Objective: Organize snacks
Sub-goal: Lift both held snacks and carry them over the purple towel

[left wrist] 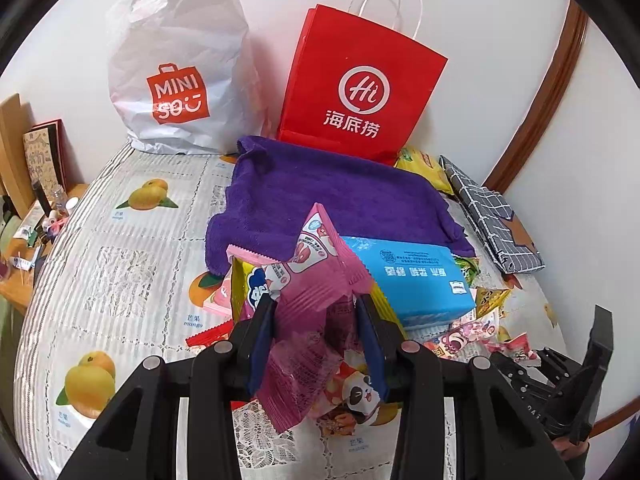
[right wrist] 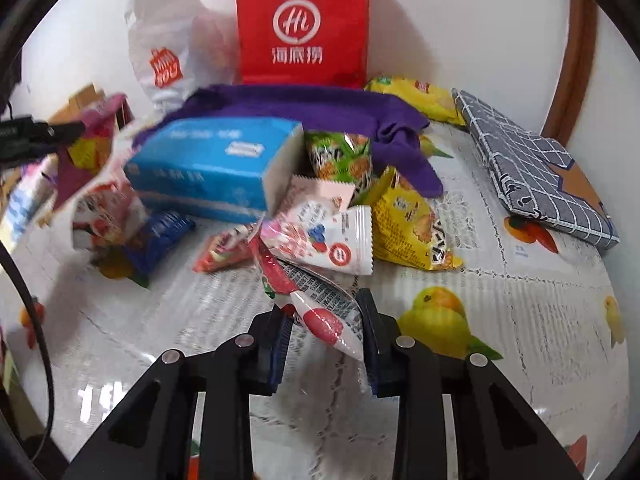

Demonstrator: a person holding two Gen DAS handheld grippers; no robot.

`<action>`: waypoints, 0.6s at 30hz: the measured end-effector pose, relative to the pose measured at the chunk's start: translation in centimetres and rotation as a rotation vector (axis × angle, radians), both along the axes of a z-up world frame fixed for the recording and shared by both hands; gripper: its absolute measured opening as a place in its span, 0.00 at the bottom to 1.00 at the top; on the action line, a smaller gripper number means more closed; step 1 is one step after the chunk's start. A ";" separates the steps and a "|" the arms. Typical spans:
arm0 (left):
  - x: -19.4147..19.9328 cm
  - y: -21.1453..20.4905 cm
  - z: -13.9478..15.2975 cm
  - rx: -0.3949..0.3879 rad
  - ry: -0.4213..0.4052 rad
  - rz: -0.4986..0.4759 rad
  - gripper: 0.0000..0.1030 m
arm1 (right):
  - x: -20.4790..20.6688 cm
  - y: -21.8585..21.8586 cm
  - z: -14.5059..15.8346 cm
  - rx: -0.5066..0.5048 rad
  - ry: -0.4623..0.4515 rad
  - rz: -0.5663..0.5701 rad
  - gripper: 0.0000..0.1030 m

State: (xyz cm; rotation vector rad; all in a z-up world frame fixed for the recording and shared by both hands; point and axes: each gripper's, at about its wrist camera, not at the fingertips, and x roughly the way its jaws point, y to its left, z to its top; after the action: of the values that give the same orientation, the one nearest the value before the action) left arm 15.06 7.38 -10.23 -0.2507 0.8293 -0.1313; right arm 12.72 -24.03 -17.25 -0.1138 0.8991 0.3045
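Left wrist view, left gripper (left wrist: 316, 304): my fingers pinch a pink snack packet (left wrist: 308, 280), which stands up between them, its lower end crumpled past the pads.
Left wrist view, grip quality: hold is on the packet's middle, so it sags at both ends; I judge it secure enough to carry but liable to swing.
Left wrist view, surroundings: blue tissue box (left wrist: 416, 276) just behind the packet, purple towel (left wrist: 336, 196) beyond it, red paper bag (left wrist: 360, 88) and white plastic bag (left wrist: 176, 76) upright against the wall.
Right wrist view, right gripper (right wrist: 322, 316): fingers closed on a red-and-white sachet (right wrist: 320, 312), held at its lower end, the rest reaching forward toward the pile.
Right wrist view, snack pile (right wrist: 340, 220): loose packets on the fruit-print tabletop (right wrist: 520, 320) in front of the tissue box; the sachet's far end appears to touch or overlap them, cannot tell which.
Right wrist view, left gripper: seen at the left edge, blurred, carrying its packet.
Method note: lift the sachet straight up before moving sideways, so it drags no neighbours.
Method note: destination not evident; one of the bags seems likely.
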 end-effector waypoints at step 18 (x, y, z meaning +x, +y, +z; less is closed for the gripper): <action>1.4 -3.2 4.4 0.005 -0.053 -0.067 0.38 | 4.0 3.0 7.9 0.104 -0.079 -0.048 0.30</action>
State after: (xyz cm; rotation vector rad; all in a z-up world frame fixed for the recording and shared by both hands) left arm 16.50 4.21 -5.82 -0.2139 0.7853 -0.1977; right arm 16.71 -21.06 -9.39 -0.0074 0.8051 0.2993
